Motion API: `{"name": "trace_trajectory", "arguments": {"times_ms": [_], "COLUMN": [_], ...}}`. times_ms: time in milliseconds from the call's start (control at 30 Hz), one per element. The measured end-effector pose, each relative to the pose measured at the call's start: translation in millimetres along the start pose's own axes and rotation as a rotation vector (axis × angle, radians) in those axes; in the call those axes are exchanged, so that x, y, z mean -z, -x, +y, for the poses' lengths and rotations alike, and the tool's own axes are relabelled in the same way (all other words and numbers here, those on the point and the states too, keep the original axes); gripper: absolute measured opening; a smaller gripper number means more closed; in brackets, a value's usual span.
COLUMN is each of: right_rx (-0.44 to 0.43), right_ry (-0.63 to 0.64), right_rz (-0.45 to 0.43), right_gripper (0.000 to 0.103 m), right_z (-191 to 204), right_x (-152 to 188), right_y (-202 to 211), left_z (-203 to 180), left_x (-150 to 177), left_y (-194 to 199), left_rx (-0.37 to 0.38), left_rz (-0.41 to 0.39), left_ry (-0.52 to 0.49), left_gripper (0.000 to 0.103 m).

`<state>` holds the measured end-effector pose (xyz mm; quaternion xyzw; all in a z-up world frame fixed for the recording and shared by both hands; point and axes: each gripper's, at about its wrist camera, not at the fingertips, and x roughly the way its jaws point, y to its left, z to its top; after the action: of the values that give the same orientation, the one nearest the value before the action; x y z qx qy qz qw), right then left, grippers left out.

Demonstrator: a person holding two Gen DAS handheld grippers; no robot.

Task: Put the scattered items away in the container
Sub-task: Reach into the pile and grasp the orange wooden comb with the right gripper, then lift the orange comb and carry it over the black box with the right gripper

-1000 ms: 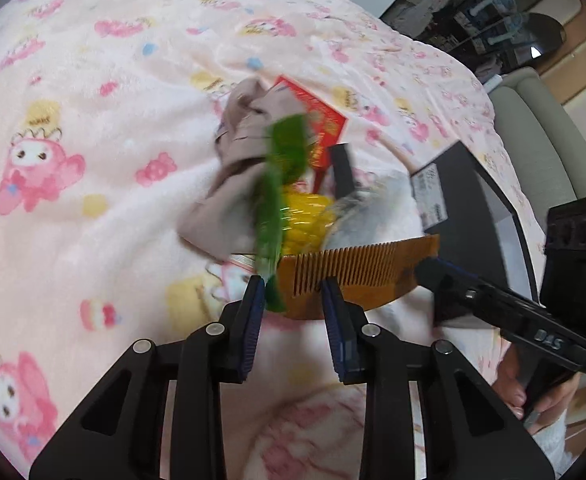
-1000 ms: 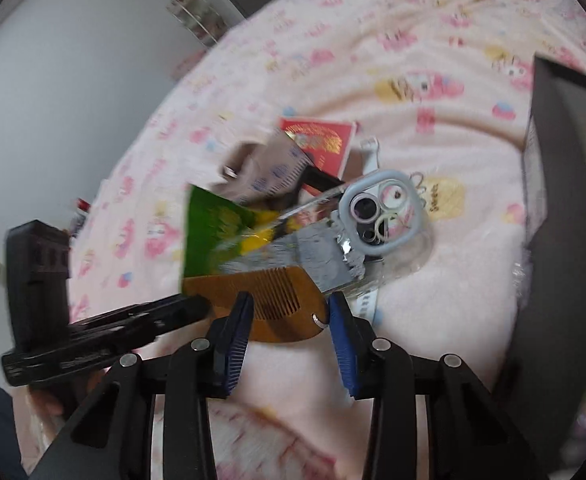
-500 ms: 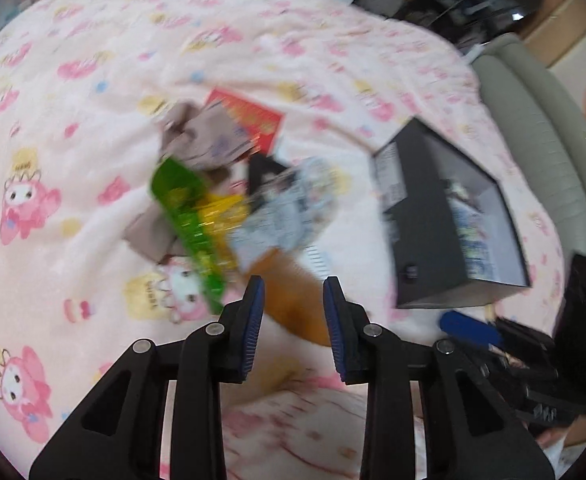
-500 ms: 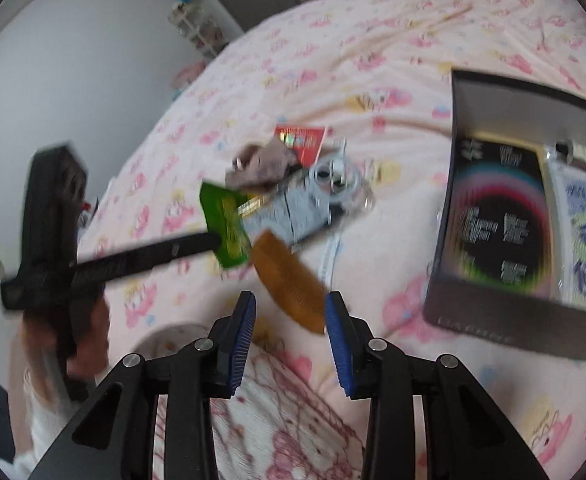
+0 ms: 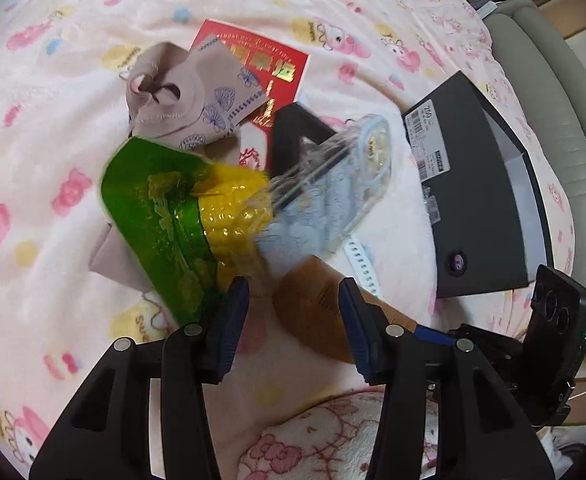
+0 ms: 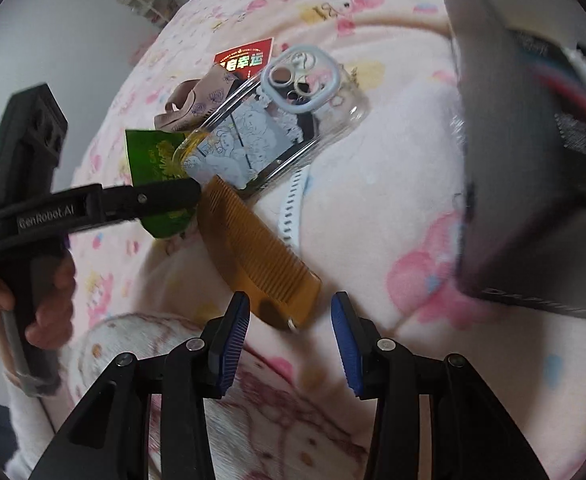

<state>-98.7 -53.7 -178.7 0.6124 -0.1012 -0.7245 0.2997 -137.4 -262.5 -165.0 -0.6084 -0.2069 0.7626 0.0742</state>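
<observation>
Left wrist view: my left gripper (image 5: 293,320) points steeply down, jaws just opened partway, nothing pinched; the comb (image 5: 313,312) lies between them, beside the corn packet (image 5: 181,220). Box (image 5: 481,184) to the right.

Right wrist view: my right gripper (image 6: 291,332), jaws likewise just widened and empty, straddles the comb's (image 6: 253,248) near end.
</observation>
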Motion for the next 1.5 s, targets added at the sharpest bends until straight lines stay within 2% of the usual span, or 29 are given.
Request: {"name": "trace_trajectory", "arguments": {"times_ms": [100,233,367,567,733,900,967,1033,1167,1267,1333,1433,1500], "right_rx": [-0.026,-0.035,-0.041,-0.059,-0.024,0.004,0.015,0.026,0.047,0.001,-0.006,0.057,0.066], "right_ry": [-0.011,-0.026,-0.044,-0.036,-0.038,-0.069,-0.116,-0.143,-0.188,-0.248,-0.268,-0.274,-0.28], "right_rz": [-0.024,-0.039,-0.083,-0.149,-0.194,-0.238,-0.227,-0.221,-0.26,-0.273,-0.281,-0.285,-0.31], "right_gripper": [0.021,0.02,0.019,0.019,0.02,0.022,0.023,0.023,0.023,0.023,0.023,0.023,0.023], "right_z": [0,1,-4,-9,-30,-74,-97,-119,-156,-175,-180,-179,-180], "right_x": [-1,3,9,25,43,69,76,83,89,89,85,83,85], "right_y": [-1,5,26,75,118,152,154,156,167,164,157,151,156], "left_z": [2,4,-5,-62,-114,-176,-194,-204,-214,-220,-220,-211,-204], "left_x": [1,4,12,31,42,60,66,68,71,80,81,77,77], "left_y": [-10,-14,-2,30,29,3,-19,-37,-60,-65,-68,-74,-76], "left_rx": [0.033,0.036,0.083,0.061,0.066,0.047,0.047,0.086,0.174,0.124,0.098,0.098,0.089], "left_rz": [0.02,0.034,0.03,-0.058,-0.079,-0.096,-0.07,-0.037,-0.038,-0.081,-0.078,-0.048,-0.038], "left_ry": [0.001,0.017,0.029,-0.062,-0.114,-0.206,-0.222,-0.216,-0.214,-0.233,-0.235,-0.189,-0.158], "left_gripper": [0.045,0.043,0.04,0.04,0.04,0.043,0.043,0.043,0.043,0.042,0.042,0.042,0.042]}}
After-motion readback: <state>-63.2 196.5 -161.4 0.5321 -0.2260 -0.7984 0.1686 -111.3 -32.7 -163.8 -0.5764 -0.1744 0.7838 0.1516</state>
